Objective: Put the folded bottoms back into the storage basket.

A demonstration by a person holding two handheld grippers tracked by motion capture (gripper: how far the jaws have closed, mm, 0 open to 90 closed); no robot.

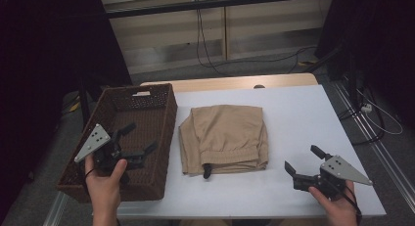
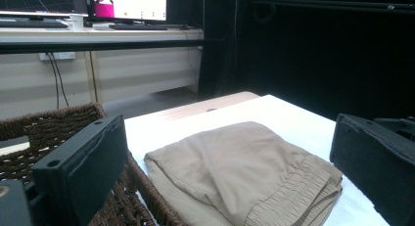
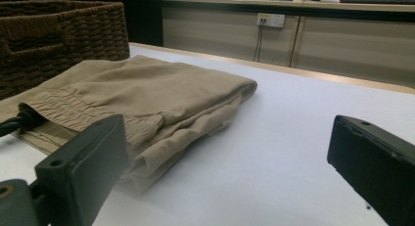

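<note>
High view has my left gripper (image 1: pixel 138 140) hanging over the near end of the brown wicker basket (image 1: pixel 166 119), jaws spread wide with nothing between them. My right gripper (image 1: pixel 304 160) sits low over the white table (image 1: pixel 303 113) near its front right corner, likewise spread and empty. Between the two, just beside the basket, the folded tan shorts (image 1: pixel 225 138) lie flat on the table, elastic waistband and black drawcord (image 1: pixel 206 172) toward me.

basket (image 1: pixel 161 108): near corner under left hand (image 1: pixel 103 179) | drawcord (image 1: pixel 206 172): mostly tucked (dark)
</note>
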